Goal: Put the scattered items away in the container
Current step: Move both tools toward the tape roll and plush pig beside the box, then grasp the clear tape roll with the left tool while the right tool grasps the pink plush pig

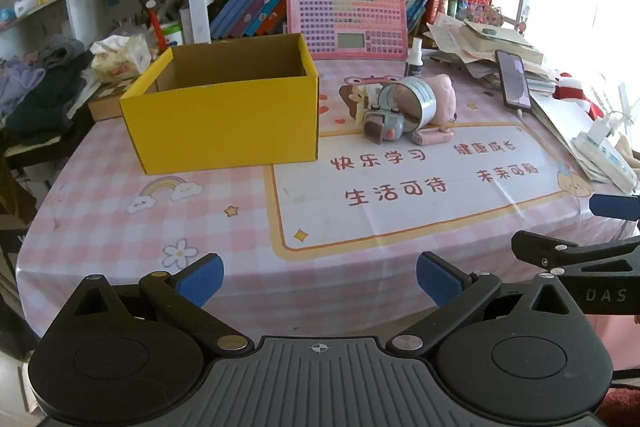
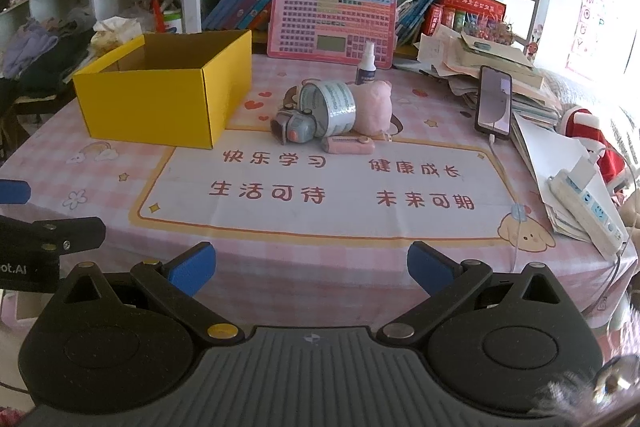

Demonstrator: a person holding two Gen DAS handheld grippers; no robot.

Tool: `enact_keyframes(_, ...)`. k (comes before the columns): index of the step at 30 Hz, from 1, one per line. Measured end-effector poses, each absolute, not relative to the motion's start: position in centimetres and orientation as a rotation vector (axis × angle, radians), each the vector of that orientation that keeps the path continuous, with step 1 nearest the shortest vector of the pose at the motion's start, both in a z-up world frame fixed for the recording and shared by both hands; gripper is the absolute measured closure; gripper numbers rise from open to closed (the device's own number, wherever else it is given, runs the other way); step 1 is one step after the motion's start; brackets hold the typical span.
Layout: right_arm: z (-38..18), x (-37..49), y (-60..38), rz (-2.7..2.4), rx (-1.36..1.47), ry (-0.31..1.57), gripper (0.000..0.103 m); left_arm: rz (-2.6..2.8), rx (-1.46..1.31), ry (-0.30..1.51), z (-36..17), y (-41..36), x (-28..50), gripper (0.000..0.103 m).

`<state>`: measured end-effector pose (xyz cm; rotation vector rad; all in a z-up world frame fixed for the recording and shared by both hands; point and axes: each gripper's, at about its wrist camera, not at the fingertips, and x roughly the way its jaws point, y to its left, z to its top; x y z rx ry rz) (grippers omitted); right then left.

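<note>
I see one yellow box [image 2: 160, 89] on the table [image 2: 320, 227], with five items clustered just right of it: one tape roll [image 2: 332, 103], one gray dispenser [image 2: 294, 127], one pink plush [image 2: 374, 107], one pink cutter [image 2: 348, 145], one spray bottle [image 2: 367, 67]. My left gripper [image 1: 320, 281] and right gripper [image 2: 312, 269] both stand spread wide, holding nothing.

Pink checked tablecloth [image 2: 280, 267] covering the table, white lettered panel in the middle. On it: yellow box [image 2: 160, 99] at left; tape roll [image 2: 332, 103], grey tape dispenser [image 2: 294, 127], pink plush [image 2: 372, 107], pink cutter [image 2: 348, 145] and spray bottle [image 2: 367, 65] clustered centrally; phone [image 2: 495, 101], paper stack [image 2: 492, 67], power strip [image 2: 588, 215] at right.
</note>
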<state>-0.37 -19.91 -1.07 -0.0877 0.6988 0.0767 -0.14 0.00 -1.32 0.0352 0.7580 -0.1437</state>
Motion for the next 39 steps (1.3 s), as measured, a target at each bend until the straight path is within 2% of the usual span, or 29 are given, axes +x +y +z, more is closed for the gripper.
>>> enact_keyframes(39,-2.5,5.1,-22.5,0.037,-0.07,0.739,0.001,-0.237,0.089,0.768,-2.3,-3.6,4.9,0.0)
